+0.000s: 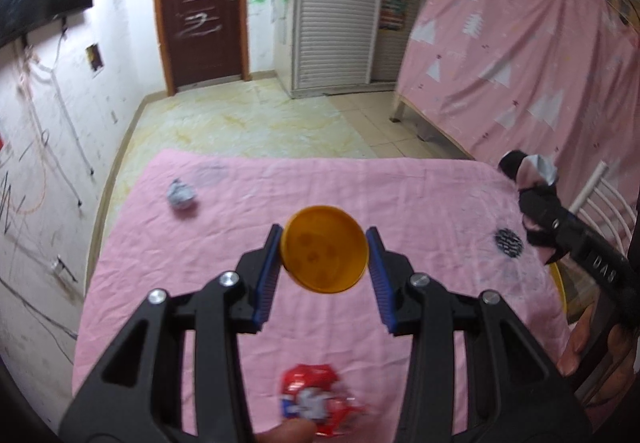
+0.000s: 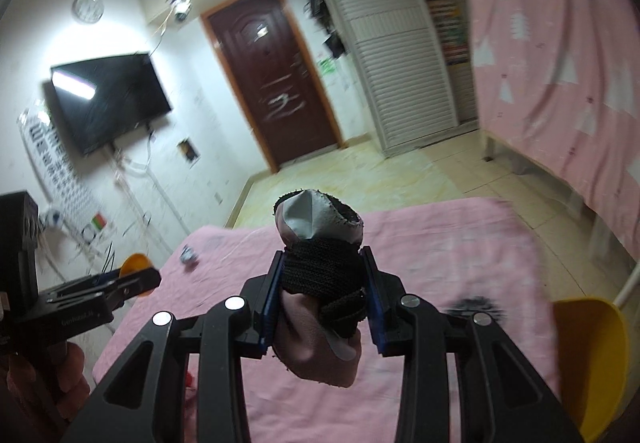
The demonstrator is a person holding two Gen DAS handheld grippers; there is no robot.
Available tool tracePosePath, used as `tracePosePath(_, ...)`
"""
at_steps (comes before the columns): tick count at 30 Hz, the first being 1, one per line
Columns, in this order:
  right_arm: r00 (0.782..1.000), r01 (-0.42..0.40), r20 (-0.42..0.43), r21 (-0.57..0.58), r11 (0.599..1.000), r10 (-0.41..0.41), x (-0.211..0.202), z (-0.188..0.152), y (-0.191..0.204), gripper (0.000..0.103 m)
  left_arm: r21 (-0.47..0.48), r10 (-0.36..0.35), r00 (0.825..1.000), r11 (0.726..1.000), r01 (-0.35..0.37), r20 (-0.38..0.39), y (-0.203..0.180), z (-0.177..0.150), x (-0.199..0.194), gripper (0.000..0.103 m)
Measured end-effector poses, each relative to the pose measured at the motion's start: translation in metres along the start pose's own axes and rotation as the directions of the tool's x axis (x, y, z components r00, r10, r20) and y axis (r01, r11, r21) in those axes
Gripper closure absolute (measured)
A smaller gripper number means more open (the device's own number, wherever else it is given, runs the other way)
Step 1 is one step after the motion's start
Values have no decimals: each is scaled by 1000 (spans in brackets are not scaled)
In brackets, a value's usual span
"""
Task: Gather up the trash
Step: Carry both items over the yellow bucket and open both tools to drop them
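Aloft over the pink-sheeted table (image 1: 400, 203), a smooth orange plastic lid (image 1: 324, 249) sits pinched by its rim in the left gripper (image 1: 325, 255), while the right gripper (image 2: 323, 295) clamps a soft roll of black knit and pinkish-grey cloth (image 2: 320, 271). Crumpled grey paper (image 1: 182, 195) and a glossy red wrapper (image 1: 316, 399) lie on the sheet. Risk: the slick, round lid could twist free of its edge-on grip; a yellow bin (image 2: 588, 359) waits nearby

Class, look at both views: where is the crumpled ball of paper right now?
The paper ball lies on the pink cloth near its far left corner, well beyond the orange lid held in the left claw; in the right wrist view it shows small at left.
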State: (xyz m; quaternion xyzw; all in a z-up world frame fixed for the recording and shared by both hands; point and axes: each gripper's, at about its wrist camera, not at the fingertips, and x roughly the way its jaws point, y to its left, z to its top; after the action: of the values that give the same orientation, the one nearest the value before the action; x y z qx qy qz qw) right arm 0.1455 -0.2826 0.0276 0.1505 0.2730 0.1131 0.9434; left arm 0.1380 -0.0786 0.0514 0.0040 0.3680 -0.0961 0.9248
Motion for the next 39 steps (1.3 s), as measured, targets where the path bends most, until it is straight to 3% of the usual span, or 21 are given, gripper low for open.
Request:
tracePosePath(10, 989, 92, 105, 117, 989, -105, -67, -5, -88, 73, 140, -51, 999, 989, 51, 0, -81, 2, 1, 63)
tracePosePath(15, 973, 164, 136, 165, 973, -187, -98, -10, -132, 73, 203, -87, 996, 975, 88, -14, -120, 3, 5, 63)
tracePosePath(23, 945, 275, 119, 215, 937, -305, -118, -25, -189, 73, 289, -186, 979, 936, 201, -78, -190, 5, 15, 63)
tracePosePath(32, 941, 299, 76, 263, 917, -329, -113, -33, -218, 70, 369, -252, 956, 883, 291, -152, -270, 4, 38, 63)
tracePosePath(39, 945, 285, 68, 306, 909, -319, -114, -35, -233, 68, 383, -275, 940, 862, 334, -201, -309, 6, 61, 63)
